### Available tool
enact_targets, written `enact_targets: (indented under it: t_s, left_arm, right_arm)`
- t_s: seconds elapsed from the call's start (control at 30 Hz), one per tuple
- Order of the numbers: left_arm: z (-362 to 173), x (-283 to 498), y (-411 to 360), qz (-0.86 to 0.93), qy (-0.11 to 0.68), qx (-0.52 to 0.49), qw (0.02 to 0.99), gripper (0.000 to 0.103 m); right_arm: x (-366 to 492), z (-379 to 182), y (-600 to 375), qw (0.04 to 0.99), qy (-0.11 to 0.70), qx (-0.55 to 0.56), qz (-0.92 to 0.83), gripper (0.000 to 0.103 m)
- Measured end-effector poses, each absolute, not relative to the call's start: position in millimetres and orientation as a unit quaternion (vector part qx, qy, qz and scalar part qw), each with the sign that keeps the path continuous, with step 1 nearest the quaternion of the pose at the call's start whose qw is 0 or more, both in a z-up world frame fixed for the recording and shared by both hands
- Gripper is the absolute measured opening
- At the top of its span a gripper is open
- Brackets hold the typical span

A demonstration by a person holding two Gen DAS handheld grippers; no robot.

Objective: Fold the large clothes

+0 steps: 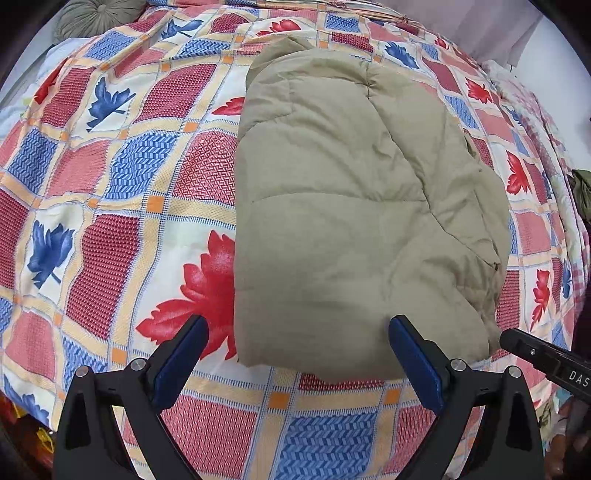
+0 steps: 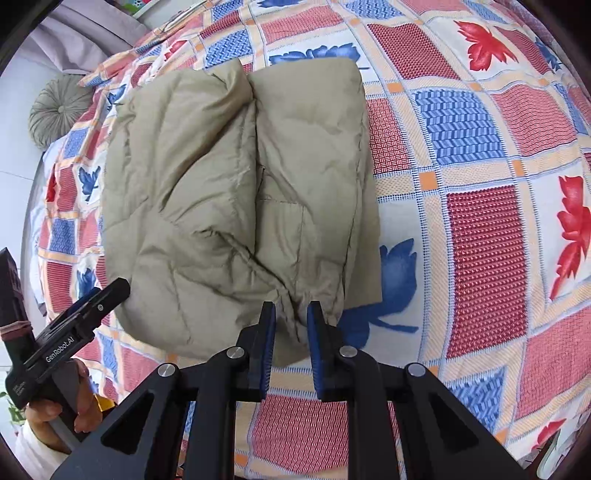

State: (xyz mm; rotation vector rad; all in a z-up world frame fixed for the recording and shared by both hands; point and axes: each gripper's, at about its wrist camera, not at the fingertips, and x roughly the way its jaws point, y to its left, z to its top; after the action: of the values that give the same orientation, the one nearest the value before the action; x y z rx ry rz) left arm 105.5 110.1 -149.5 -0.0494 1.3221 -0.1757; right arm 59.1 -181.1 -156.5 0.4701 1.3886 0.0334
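Jacket [image 2: 236, 206] folded on the bed [image 2: 480, 229]. Left hand-held gripper [image 1: 297, 332] released; right hand-held gripper [image 2: 291, 314] narrowly parted, unclamped. Lift clear without snagging the cuff.

Bed [image 1: 110, 177] covered by checked bedspread [image 2: 480, 229], red and blue leaf print. Round grey-green cushion [image 1: 96, 16] at far corner. Pale wall [image 2: 18, 92] behind. Even daylight.

Bright even daylight, soft faint shadows, sharp focus, strong fisheye bending, dark vignetted corners
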Motion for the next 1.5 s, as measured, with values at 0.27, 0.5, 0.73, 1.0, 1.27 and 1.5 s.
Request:
enact_targets:
  t_s: [0.27,0.5,0.73,1.0,1.27,1.5]
  left_arm:
    - [-96,67,129,-0.071,0.604,-0.01,0.793,0.099]
    - [-48,36,139,-0.066,0.584,-0.006,0.809,0.103]
    - [0,20,135,-0.044,0.55,0.017,0.834,0.103]
    - [41,9,127,-0.047,0.509,0.023,0.859,0.103]
    - [58,3,126,-0.035,0.507,0.014,0.861,0.103]
    - [65,-1,128,-0.03,0.503,0.017,0.863,0.103]
  right_arm:
    - [35,-118,-169,0.745,0.637,0.196,0.028,0.045]
    - [14,-69,-155,0.768,0.617,0.171,0.031,0.063]
    - [7,-16,-150,0.796,0.588,0.143,0.023,0.068]
    - [2,36,-142,0.839,0.531,0.117,0.008,0.091]
    - [-4,61,-138,0.861,0.501,0.086,-0.019,0.092]
    - [-6,66,-141,0.86,0.502,0.084,-0.04,0.092]
